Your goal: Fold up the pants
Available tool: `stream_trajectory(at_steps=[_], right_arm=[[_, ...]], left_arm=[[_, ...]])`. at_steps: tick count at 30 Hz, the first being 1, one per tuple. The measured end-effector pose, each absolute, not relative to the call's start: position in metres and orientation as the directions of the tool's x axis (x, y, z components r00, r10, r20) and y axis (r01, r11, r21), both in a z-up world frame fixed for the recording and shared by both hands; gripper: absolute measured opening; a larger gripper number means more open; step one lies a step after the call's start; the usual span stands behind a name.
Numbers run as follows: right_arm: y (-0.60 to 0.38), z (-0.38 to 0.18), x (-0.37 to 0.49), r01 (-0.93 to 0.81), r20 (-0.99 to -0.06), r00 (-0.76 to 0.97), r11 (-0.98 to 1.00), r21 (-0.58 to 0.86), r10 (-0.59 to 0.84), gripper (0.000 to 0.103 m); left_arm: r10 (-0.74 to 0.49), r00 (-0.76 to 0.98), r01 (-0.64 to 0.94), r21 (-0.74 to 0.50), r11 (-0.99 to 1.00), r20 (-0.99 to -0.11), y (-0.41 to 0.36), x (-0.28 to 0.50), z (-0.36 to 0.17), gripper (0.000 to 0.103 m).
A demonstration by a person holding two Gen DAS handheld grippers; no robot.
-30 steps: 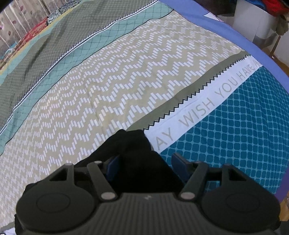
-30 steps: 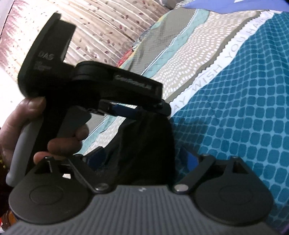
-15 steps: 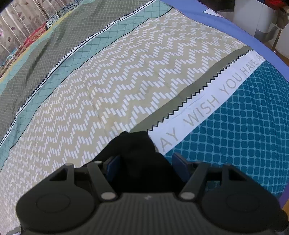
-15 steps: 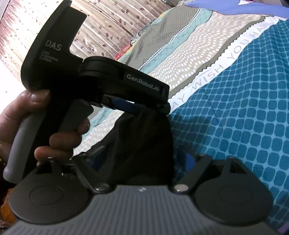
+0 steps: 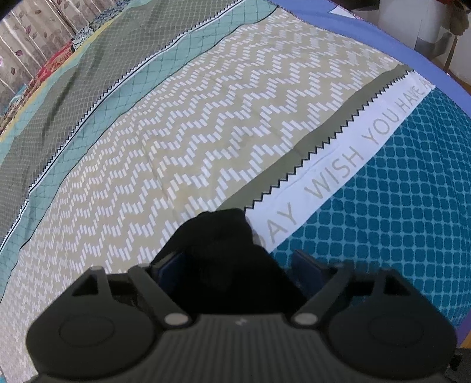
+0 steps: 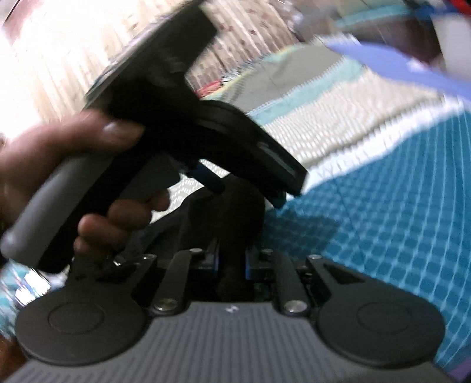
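The black pants are bunched between the fingers of my left gripper, whose jaws stand apart around the cloth, above the patterned bedsheet. In the right wrist view the pants run up from my right gripper, whose jaws are closed tight on the black cloth. The left gripper, held by a hand, is just ahead of and above my right gripper, with the cloth hanging from it. This view is blurred by motion.
The bedsheet has chevron, teal lattice and blue dotted bands with a white text strip. Its blue border marks the bed's far edge, with a white container beyond. Curtains hang at the left.
My right gripper's jaws have closed on the pants; they stood wide apart earlier. The right wrist view has swung and blurred. The left gripper has stayed spread around the bunched cloth.
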State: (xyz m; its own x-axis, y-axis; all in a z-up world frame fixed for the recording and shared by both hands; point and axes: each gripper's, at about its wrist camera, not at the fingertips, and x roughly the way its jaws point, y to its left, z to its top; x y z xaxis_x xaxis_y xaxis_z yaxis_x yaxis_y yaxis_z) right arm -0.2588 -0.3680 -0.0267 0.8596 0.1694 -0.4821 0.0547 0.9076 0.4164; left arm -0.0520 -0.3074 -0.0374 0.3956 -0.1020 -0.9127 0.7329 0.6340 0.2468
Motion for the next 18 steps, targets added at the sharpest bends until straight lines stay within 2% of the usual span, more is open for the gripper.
stream_trajectory(at_steps=[2, 3, 4, 5, 6, 8, 11, 13, 14, 15, 17, 18], right_arm=[[-0.357, -0.023, -0.259, 0.042, -0.486, 0.863, 0.940, 0.338, 0.136, 0.017], [-0.354, -0.022, -0.259, 0.040, -0.487, 0.865, 0.950, 0.310, 0.122, 0.017], [-0.349, -0.021, -0.259, 0.037, -0.486, 0.867, 0.959, 0.282, 0.110, 0.017], [-0.346, -0.020, -0.260, 0.033, -0.484, 0.870, 0.965, 0.260, 0.100, 0.017], [-0.343, -0.019, -0.260, 0.031, -0.481, 0.872, 0.970, 0.242, 0.092, 0.017], [-0.341, -0.018, -0.261, 0.028, -0.478, 0.874, 0.975, 0.220, 0.083, 0.017], [-0.344, -0.018, -0.264, 0.041, -0.479, 0.875, 0.972, 0.232, 0.077, 0.019], [-0.349, -0.020, -0.267, 0.065, -0.481, 0.874, 0.963, 0.260, 0.070, 0.025], [-0.353, -0.023, -0.268, 0.082, -0.485, 0.872, 0.956, 0.282, 0.069, 0.038], [-0.356, -0.026, -0.271, 0.097, -0.491, 0.869, 0.946, 0.309, 0.071, 0.059], [-0.363, -0.035, -0.276, 0.136, -0.507, 0.858, 0.917, 0.375, 0.080, 0.070], [-0.368, -0.040, -0.278, 0.152, -0.519, 0.850, 0.899, 0.411, 0.093, 0.070]], left_arm=[[-0.097, 0.379, 0.736, 0.237, 0.634, -0.920, -0.307, -0.052, -0.038, 0.087], [-0.096, 0.376, 0.740, 0.236, 0.630, -0.922, -0.307, -0.052, -0.038, 0.081], [-0.091, 0.381, 0.741, 0.245, 0.625, -0.920, -0.306, -0.053, -0.039, 0.073], [-0.083, 0.388, 0.740, 0.257, 0.622, -0.918, -0.306, -0.053, -0.040, 0.051], [-0.080, 0.391, 0.737, 0.259, 0.624, -0.917, -0.305, -0.053, -0.041, 0.035], [-0.096, 0.396, 0.735, 0.253, 0.629, -0.913, -0.302, -0.051, -0.038, 0.024], [-0.117, 0.398, 0.739, 0.243, 0.629, -0.910, -0.298, -0.050, -0.036, 0.020], [-0.125, 0.402, 0.737, 0.240, 0.632, -0.907, -0.296, -0.050, -0.034, 0.019], [-0.129, 0.406, 0.735, 0.239, 0.634, -0.905, -0.294, -0.049, -0.033, 0.019], [-0.132, 0.408, 0.734, 0.238, 0.636, -0.903, -0.294, -0.049, -0.032, 0.019], [-0.139, 0.408, 0.736, 0.235, 0.635, -0.903, -0.293, -0.049, -0.031, 0.019], [-0.141, 0.408, 0.737, 0.234, 0.634, -0.902, -0.293, -0.050, -0.031, 0.019]])
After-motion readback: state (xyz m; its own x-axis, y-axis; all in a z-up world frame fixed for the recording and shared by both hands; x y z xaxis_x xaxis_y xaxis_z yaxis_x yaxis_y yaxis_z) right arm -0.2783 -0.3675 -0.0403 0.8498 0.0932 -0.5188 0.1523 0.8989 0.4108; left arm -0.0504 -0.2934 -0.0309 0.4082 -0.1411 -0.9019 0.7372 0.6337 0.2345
